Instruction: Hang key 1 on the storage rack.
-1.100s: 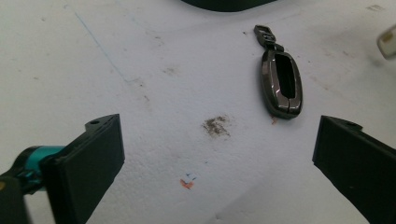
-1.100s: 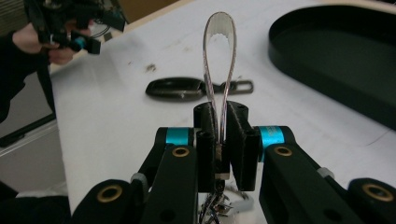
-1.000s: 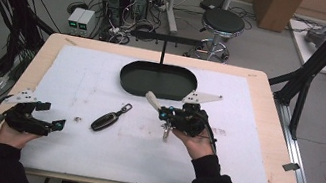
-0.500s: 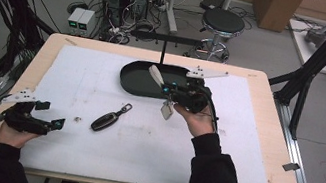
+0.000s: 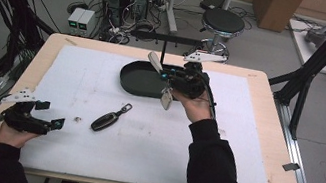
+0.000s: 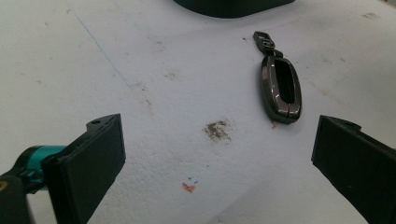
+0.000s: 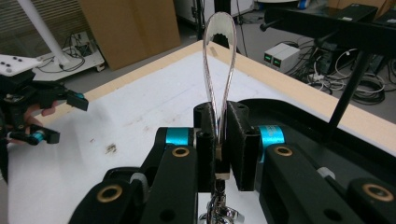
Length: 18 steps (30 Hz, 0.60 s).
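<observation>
While we look down from the high view, the largest thing before us is the tabletop (image 5: 254, 138), a pale wooden board covered by a white sheet that bears a few smudges. Toward twelve o'clock on that sheet lies a black oval tray (image 5: 137, 79), with a thin black stand (image 5: 164, 46) rising just behind it. Our right tongs (image 5: 169, 78) hang above the tray's three o'clock end, raised off the surface, and they are clamped on a clear plastic loop (image 7: 218, 70) that stands up between the pads in the right gripper view; below the grip a small pale tag (image 5: 166, 100) and some metal rings dangle, clear of the sheet. Our left tongs (image 5: 51, 115) rest at about eight o'clock near the tabletop's front edge, their two black pads spread wide apart with nothing between them. Near the centre of the sheet, between the left tongs and the tray and well apart from both, lies a dark car key fob (image 5: 106, 121), slanted, its strap end pointing toward one o'clock. Just at its nine o'clock side sits a tiny dark speck (image 5: 78, 119), too small for us to identify.
</observation>
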Available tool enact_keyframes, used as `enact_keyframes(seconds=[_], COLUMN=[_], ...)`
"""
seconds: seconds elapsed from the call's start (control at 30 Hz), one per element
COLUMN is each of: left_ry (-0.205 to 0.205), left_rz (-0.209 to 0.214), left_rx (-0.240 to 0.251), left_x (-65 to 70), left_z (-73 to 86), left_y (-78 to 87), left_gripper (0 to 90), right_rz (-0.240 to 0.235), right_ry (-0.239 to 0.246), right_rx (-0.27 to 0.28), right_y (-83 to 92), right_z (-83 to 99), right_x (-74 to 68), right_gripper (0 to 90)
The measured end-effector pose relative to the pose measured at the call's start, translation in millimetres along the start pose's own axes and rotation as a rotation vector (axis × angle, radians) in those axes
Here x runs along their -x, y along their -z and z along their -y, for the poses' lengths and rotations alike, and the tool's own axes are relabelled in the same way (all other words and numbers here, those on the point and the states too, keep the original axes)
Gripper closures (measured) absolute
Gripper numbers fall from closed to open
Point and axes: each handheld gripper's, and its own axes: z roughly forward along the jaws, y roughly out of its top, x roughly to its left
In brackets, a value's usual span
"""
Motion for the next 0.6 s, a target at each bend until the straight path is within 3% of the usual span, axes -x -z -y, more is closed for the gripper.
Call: enact_keyframes(seconds=[0.23,0.6], left_ry=[0.005,0.005], left_rz=[0.009,0.018], left_rx=[0.016,0.004], left_x=[1.1,-1.0], left_z=[-0.9,-1.2], left_y=[-0.3,-3.8], left_gripper=[3.3,3.2], right_rz=[0.024,0.029], right_ry=[-0.002,-0.035], right_rx=[0.016,0.028], right_y=[-6.3,-31.5], right_z=[-14.0,-28.8], right_x=[9.0,30.0], right_gripper=[82.5,82.5])
